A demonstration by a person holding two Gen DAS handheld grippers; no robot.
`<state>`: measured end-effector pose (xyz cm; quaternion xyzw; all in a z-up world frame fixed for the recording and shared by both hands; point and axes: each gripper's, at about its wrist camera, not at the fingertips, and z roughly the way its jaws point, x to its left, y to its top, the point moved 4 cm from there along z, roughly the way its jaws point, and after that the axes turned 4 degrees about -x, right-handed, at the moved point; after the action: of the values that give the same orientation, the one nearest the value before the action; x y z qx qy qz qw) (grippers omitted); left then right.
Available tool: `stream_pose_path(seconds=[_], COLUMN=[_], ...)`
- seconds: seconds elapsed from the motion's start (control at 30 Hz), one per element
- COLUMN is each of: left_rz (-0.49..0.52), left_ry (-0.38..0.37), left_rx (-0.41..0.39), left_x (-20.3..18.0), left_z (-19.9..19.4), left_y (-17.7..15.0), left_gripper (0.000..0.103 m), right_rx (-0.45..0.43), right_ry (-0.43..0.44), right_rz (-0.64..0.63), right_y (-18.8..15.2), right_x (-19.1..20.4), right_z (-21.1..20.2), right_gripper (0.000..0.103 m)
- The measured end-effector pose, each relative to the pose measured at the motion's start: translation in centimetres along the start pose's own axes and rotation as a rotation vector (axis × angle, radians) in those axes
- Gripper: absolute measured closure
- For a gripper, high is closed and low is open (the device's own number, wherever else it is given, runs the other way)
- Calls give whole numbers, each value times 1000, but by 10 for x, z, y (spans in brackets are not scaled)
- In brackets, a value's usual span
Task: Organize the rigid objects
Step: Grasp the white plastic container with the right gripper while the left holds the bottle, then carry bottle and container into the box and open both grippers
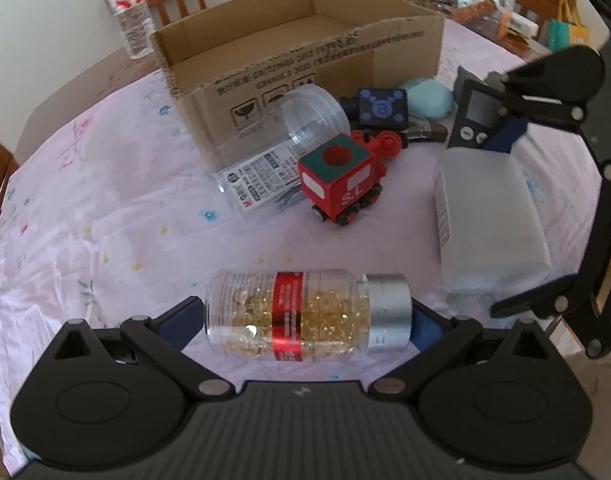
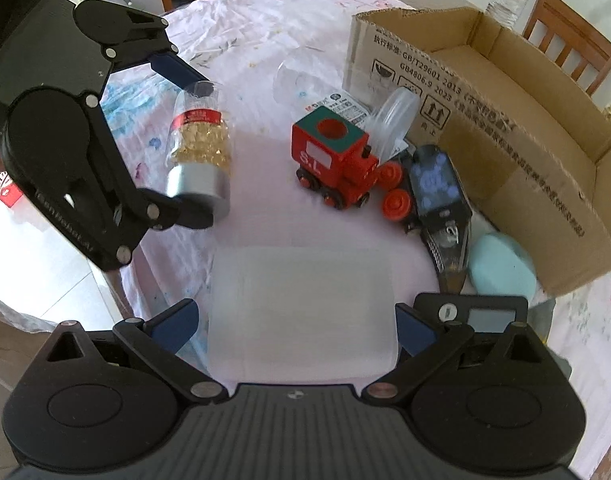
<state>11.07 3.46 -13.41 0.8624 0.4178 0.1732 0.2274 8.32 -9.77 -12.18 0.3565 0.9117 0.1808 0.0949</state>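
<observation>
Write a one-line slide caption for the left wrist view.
Left gripper clamps a capsule bottle end to end; toy train and cardboard box ahead.

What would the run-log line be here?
left claw: grips capsule bottle | right claw: straddles white box | cardboard box: empty

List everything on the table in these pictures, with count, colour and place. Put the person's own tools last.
cardboard box: 1, brown, open-topped, far side of the table
capsule bottle: 1, clear with yellow capsules, red label, silver cap, between the left tool's fingers
white container: 1, translucent white, between the right tool's fingers
toy train: 1, red with green top, mid-table
clear jar: 1, transparent, lying on its side beside the train
dark toy block: 1, black with blue pattern, near the box
blue case: 1, pale blue, by the box
digital timer: 1, grey
water bottle: 1, clear, behind the box
tablecloth: 1, pink, floral
left tool: 1, black
right tool: 1, black
</observation>
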Motion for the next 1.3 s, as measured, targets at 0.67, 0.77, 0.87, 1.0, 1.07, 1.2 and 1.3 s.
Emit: stream_pose_path(seconds=[0.67, 0.77, 0.87, 1.0, 1.07, 1.2, 1.3], left_rz=[-25, -34, -56, -64, -48, -34, -46], left_ry=[-42, -47, -63, -70, -59, -41, -33], left_rx=[42, 56, 56, 42, 26, -27, -74], left_x=[5, 8, 14, 24, 29, 40, 49], left_z=[1, -3, -12, -30, -38, -52, -55], left_y=[5, 7, 13, 32, 45, 76, 103], left_gripper=[9, 9, 9, 9, 9, 9, 9], right_rx=[37, 40, 27, -11, -34, -87, -135], right_ry=[-57, -68, -83, -101, -119, -163, -189], right_rz=[11, 21, 29, 67, 87, 131, 143], right_y=[13, 14, 18, 27, 32, 44, 55], right_x=[4, 2, -1, -10, -15, -31, -45], right_z=[6, 3, -6, -27, -37, -61, -79], right_gripper=[17, 17, 17, 17, 17, 17, 17])
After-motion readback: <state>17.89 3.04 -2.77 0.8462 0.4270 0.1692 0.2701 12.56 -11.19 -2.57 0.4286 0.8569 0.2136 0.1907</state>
